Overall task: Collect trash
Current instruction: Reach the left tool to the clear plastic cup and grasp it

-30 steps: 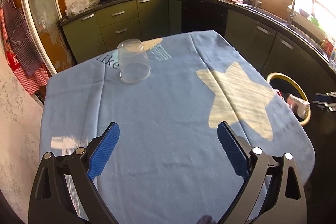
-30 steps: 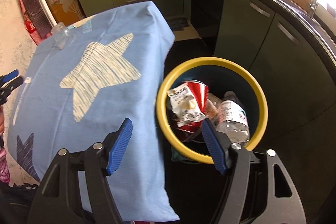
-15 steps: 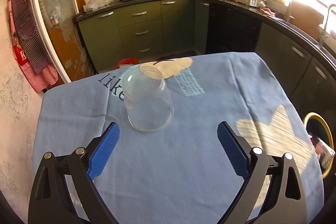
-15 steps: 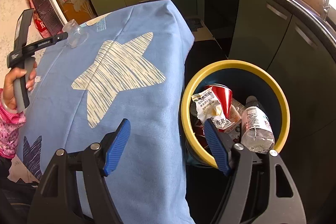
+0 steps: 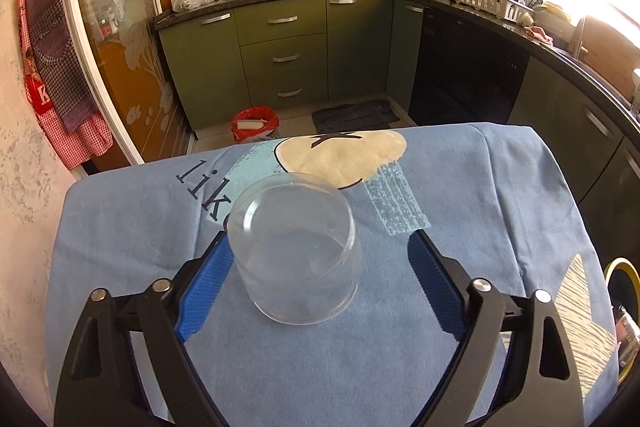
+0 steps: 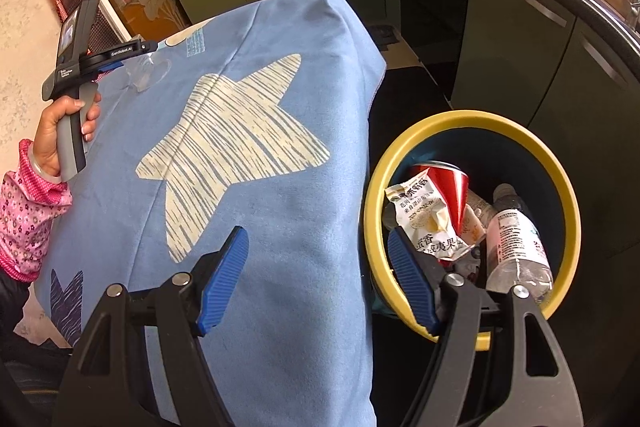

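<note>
My left fingers around the upturned cup

The clear plastic cup (image 5: 294, 253) stands inverted on the blue-clothed bench (image 5: 480, 195) between my left gripper (image 5: 318, 277)'s fingers, which have just been closing, left pad beside it, right pad apart.

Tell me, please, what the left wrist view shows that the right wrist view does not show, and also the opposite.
Only the left wrist view shows the left gripper from behind, its jaws just closing around the upturned clear cup with a gap on the right, and a red bag on the floor. Only the right wrist view shows the open right gripper, the hand, and the bin's contents: snack wrapper, red can, bottle. Both show the blue cloth and yellow-rimmed bin.
</note>
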Motion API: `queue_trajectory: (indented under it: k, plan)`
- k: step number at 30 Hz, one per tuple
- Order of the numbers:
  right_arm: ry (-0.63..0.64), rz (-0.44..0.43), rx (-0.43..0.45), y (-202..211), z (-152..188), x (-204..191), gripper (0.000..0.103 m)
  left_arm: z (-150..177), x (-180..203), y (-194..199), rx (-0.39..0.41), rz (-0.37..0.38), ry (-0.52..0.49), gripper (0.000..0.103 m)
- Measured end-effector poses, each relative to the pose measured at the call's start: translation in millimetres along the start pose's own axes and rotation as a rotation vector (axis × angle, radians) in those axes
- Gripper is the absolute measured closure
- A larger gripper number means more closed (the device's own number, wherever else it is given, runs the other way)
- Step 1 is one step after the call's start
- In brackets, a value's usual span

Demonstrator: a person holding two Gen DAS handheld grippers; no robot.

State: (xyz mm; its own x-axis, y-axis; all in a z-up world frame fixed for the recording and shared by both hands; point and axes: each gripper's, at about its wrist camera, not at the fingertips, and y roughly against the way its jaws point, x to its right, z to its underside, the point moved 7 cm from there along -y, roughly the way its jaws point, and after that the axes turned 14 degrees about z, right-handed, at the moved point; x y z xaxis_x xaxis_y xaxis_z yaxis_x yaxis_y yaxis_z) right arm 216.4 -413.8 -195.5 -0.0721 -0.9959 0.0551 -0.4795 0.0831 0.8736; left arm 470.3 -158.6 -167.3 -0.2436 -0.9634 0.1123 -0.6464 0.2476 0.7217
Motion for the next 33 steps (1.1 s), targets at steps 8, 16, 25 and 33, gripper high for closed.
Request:
queue_trajectory:
  k: [8,16,25,33]
  plan:
    - [-0.005,-0.008,0.002,1,3,4,0.034,-1,-4,-4,-0.007,-0.022,0.01,0.035]
    - [0.001,-0.009,0.002,4,7,4,0.034,-5,-4,-11,-0.004,-0.052,-0.017,0.026]
    - [0.007,-0.012,-0.005,2,7,1,0.033,-6,-10,-14,0.016,-0.052,-0.025,0.036]
    - [0.011,-0.013,0.008,9,6,-5,0.033,1,-2,19,0.048,-0.003,-0.046,0.037]
